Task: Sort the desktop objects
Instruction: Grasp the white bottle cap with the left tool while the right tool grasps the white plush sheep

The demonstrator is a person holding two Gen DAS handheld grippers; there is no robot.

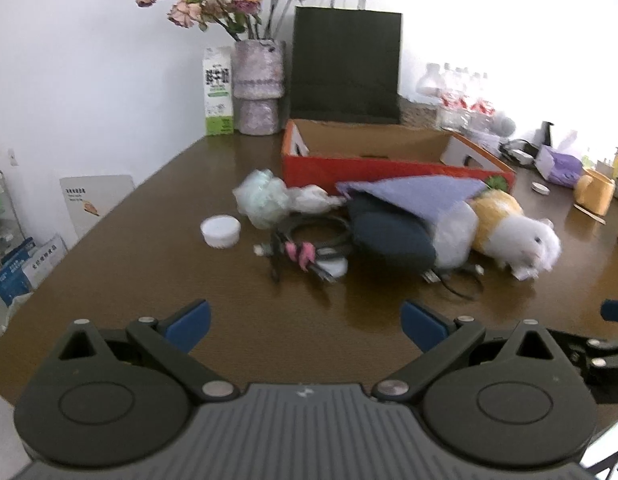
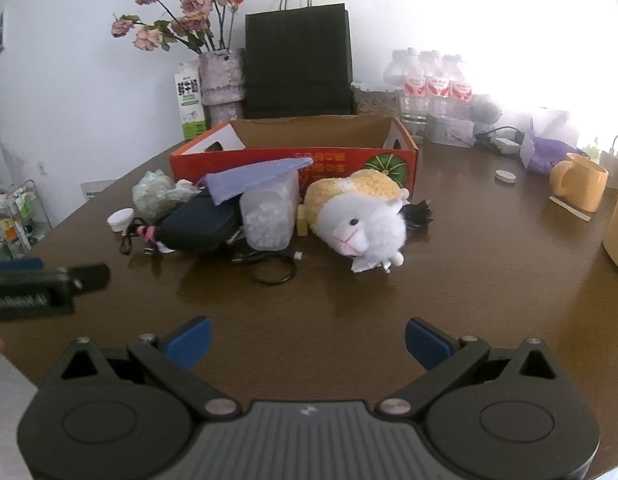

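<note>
A pile lies on the brown table in front of a red cardboard box (image 1: 389,170) (image 2: 293,158). A white and yellow plush toy (image 1: 517,232) (image 2: 361,216) lies on its side at the pile's right. A purple cloth (image 1: 413,192) (image 2: 253,178) drapes over a dark pouch (image 1: 389,236) (image 2: 197,226) and a clear plastic container (image 2: 271,212). Black cables (image 1: 309,244) (image 2: 273,268) with a pink tie, a crumpled bag (image 1: 265,200) (image 2: 153,192) and a white lid (image 1: 220,231) (image 2: 121,218) lie at the left. My left gripper (image 1: 305,326) and right gripper (image 2: 307,342) hover open, short of the pile.
Behind the box stand a black paper bag (image 1: 345,68) (image 2: 297,64), a vase of dried roses (image 1: 257,88) (image 2: 221,80) and a milk carton (image 1: 217,92) (image 2: 191,100). Water bottles (image 2: 433,84), a tissue pack (image 1: 557,164) (image 2: 545,148) and a yellow mug (image 1: 595,190) (image 2: 581,180) sit at the right.
</note>
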